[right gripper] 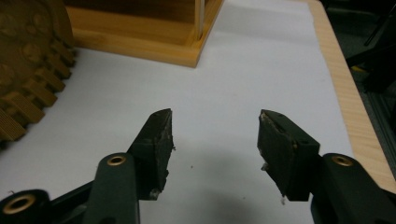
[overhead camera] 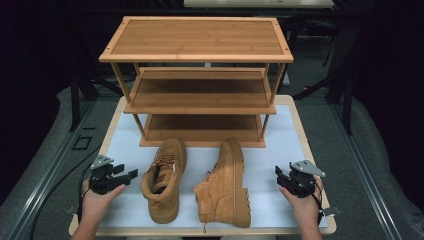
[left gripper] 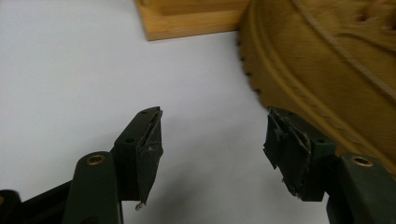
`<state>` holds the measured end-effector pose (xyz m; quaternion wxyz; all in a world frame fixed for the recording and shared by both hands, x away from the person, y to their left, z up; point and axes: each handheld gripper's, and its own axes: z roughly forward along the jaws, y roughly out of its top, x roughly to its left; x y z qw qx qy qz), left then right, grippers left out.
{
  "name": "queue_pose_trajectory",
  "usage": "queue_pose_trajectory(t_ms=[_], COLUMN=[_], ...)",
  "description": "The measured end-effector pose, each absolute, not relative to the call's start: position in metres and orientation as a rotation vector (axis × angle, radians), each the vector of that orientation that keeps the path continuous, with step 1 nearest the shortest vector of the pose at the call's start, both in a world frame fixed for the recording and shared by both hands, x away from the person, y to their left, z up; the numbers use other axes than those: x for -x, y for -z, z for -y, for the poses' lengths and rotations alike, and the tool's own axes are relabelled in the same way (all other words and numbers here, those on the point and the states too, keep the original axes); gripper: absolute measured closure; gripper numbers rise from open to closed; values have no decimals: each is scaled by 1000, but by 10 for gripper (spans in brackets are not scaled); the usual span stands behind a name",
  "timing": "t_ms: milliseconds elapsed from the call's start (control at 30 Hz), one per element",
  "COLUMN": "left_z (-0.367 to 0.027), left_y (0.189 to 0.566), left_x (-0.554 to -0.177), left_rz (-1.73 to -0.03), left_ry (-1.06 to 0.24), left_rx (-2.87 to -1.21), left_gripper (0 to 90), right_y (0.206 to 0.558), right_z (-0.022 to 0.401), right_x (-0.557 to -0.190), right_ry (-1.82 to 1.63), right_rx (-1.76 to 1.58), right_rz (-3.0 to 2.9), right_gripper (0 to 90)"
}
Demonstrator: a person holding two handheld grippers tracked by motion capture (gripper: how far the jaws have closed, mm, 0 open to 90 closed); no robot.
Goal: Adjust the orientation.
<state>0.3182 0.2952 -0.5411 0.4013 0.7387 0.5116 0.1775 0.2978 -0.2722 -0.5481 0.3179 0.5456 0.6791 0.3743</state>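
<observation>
Left to right across the tabletop's near edge: my left gripper (overhead camera: 131,174), spread and empty; upright boot (overhead camera: 164,179) just beside it; boot on its side (overhead camera: 225,186), long axes front-to-back; my right gripper (overhead camera: 278,172), spread.

Both grippers, left (overhead camera: 131,175) and right (overhead camera: 278,171), are black with brass rivets, grey three-cornered top plates, trailing black cables.
</observation>
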Motion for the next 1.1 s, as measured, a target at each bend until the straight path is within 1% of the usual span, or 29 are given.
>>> queue_pose_trajectory(t_ms=[167,233,267,333,400,500,567,733,900,1033,1100], left_z=[-287,-286,-286,-285,-284,-283,-282,-283,-283,-283,-283], left_y=[538,538,540,543,543,543,543,540,536,520,517], left_x=[-311,-310,-311,-313,-313,-312,-312,-312,-311,-303,-302], left_rz=[-1271,-1271,-1276,-1285,-1283,-1274,-1272,-1281,-1281,-1271,-1269], left_ry=[-440,-427,-379,-373,-370,-379,-385,-381,-387,-397,-380], left_rx=[-1898,-1897,-1895,-1900,-1909,-1912,-1905,-1891,-1899,-1888,-1889], left_gripper=[402,402,402,402,403,413,413,427,446,450,455], right_y=[547,550,551,553,554,555,555,556,556,553,553], right_z=[268,265,263,260,257,253,249,246,248,251,251], right_x=[-295,-296,-297,-297,-296,-295,-294,-292,-293,-291,-291], right_ry=[-998,-1012,-1021,-1020,-1029,-1038,-1017,-1035,-1048,-1089,-1086], right_rx=[-1423,-1416,-1436,-1421,-1396,-1382,-1379,-1392,-1392,-1419,-1422], right_rz=[-1807,-1807,-1846,-1861,-1880,-1894,-1906,-1940,-1923,-1890,-1890], right_gripper=[462,462,465,469,486,485,464,499,501,504,507])
